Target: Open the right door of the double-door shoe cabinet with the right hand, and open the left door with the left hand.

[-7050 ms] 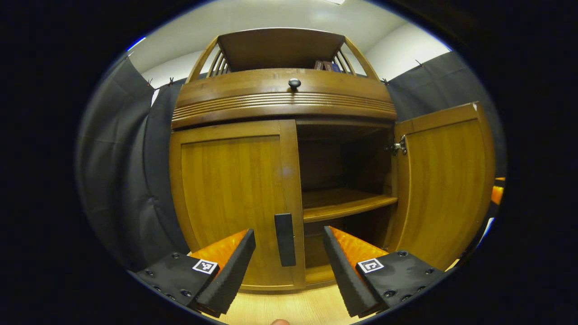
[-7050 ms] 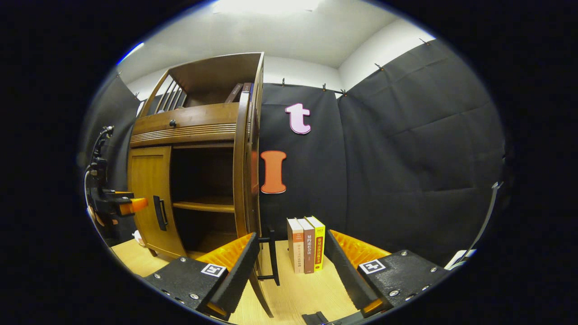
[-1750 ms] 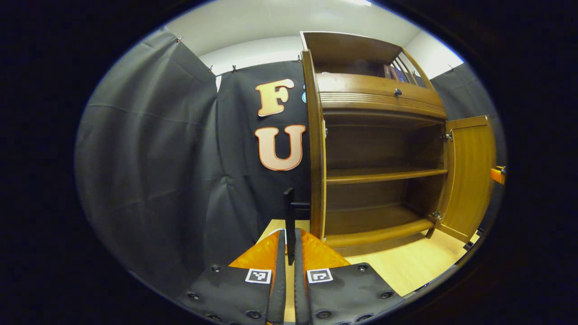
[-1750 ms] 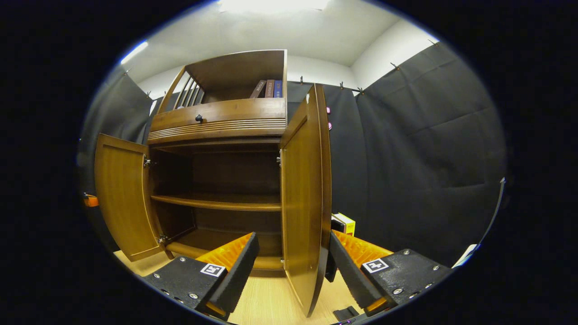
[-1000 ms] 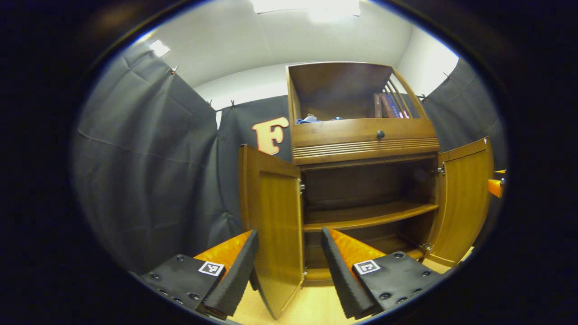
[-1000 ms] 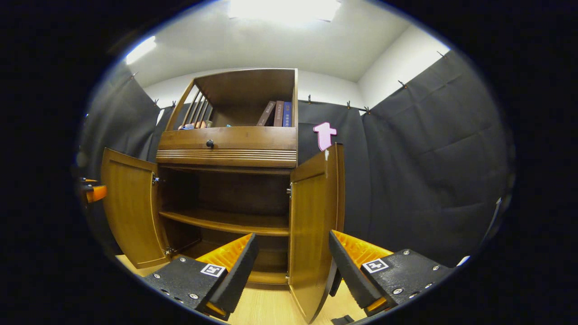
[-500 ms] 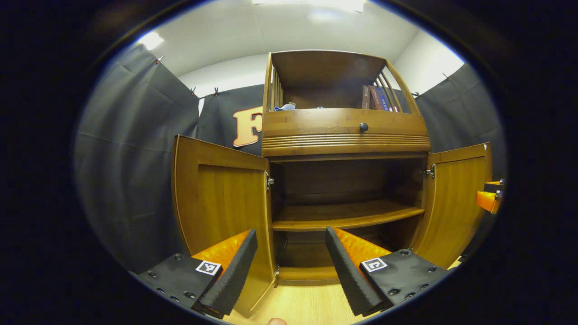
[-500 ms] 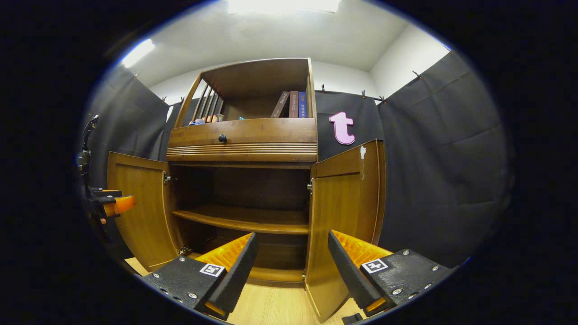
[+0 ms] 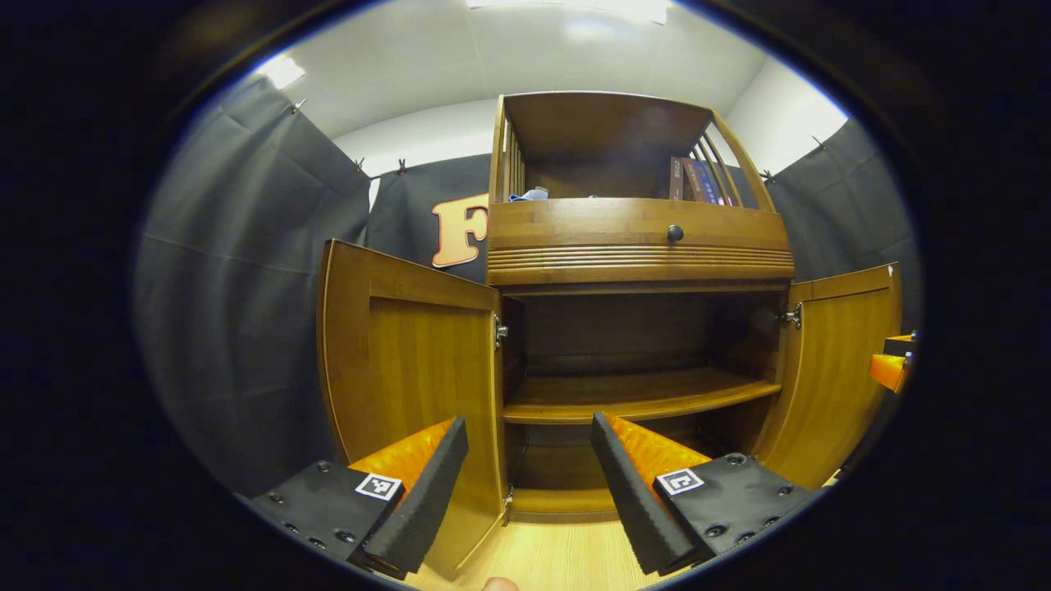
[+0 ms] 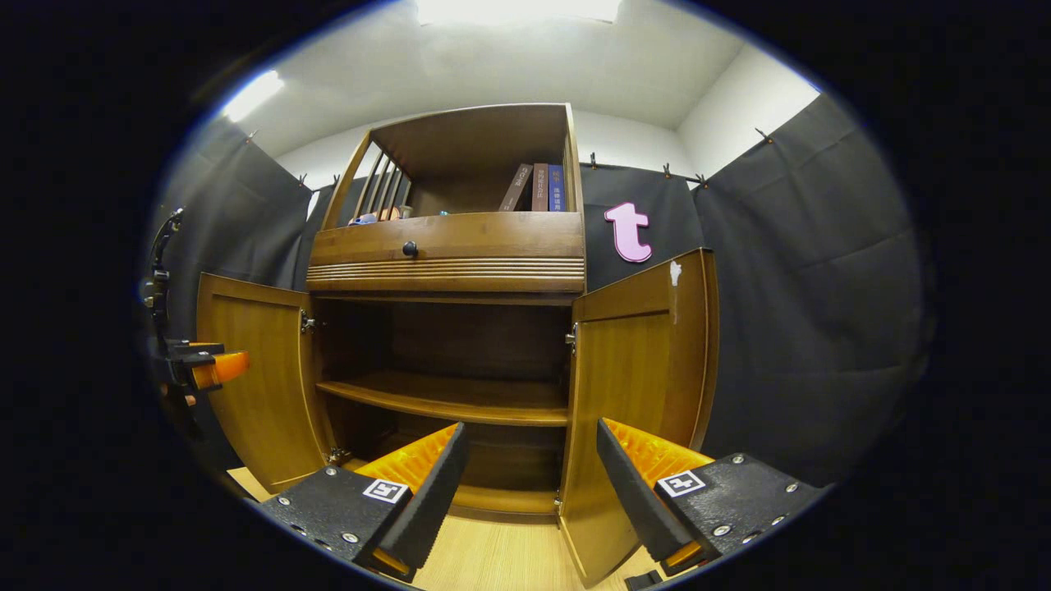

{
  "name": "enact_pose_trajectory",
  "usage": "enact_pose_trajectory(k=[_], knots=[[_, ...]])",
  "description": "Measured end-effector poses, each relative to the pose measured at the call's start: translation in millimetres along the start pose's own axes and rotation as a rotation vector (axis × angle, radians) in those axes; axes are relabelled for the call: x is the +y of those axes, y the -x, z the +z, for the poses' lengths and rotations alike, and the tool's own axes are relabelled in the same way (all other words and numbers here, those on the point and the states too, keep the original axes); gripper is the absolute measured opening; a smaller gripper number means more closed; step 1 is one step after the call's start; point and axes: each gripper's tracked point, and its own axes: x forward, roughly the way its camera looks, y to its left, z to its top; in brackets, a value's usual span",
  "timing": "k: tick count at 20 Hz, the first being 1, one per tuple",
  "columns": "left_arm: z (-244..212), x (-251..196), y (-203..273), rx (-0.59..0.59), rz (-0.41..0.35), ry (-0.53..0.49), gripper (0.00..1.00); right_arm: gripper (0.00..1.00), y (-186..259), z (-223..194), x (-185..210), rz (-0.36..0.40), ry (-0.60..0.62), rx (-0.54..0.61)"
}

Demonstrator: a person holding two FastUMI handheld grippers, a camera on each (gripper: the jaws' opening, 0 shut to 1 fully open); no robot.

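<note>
The wooden shoe cabinet (image 9: 640, 246) (image 10: 447, 250) stands in front of me with both doors swung wide. In the left gripper view the left door (image 9: 410, 361) hangs open at the left and the right door (image 9: 837, 369) at the right. The right gripper view shows the left door (image 10: 254, 377) and the right door (image 10: 640, 369) likewise open. My left gripper (image 9: 525, 484) is open, held clear in front of the cabinet with nothing between its fingers; it also appears far left in the right gripper view (image 10: 201, 365). My right gripper (image 10: 530, 488) is open and empty, touching nothing.
Inside, a bare middle shelf (image 9: 632, 398) (image 10: 447, 398) and bottom board are visible. Above the doors sits a drawer with a dark knob (image 9: 675, 233) (image 10: 409, 247), and books (image 10: 540, 187) stand on the top shelf. Black cloth walls flank the cabinet. Light wood floor (image 9: 558, 558) lies below.
My left gripper let go of the left door's handle, opened and pulled back to face the cabinet. The right gripper turned a little more square to the cabinet. Both doors stay open.
</note>
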Motion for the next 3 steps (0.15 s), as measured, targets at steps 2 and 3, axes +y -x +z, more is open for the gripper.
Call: enact_pose_trajectory(k=[2,3], knots=[[-0.1,0.4,0.2,0.001,-0.002,0.002,1.0,0.95,-0.7,-1.3,1.9,0.006,0.0,0.001],[0.2,-0.1,0.3,0.0,0.0,0.002,1.0,1.0,-0.5,-1.9,3.5,0.009,0.0,0.001]])
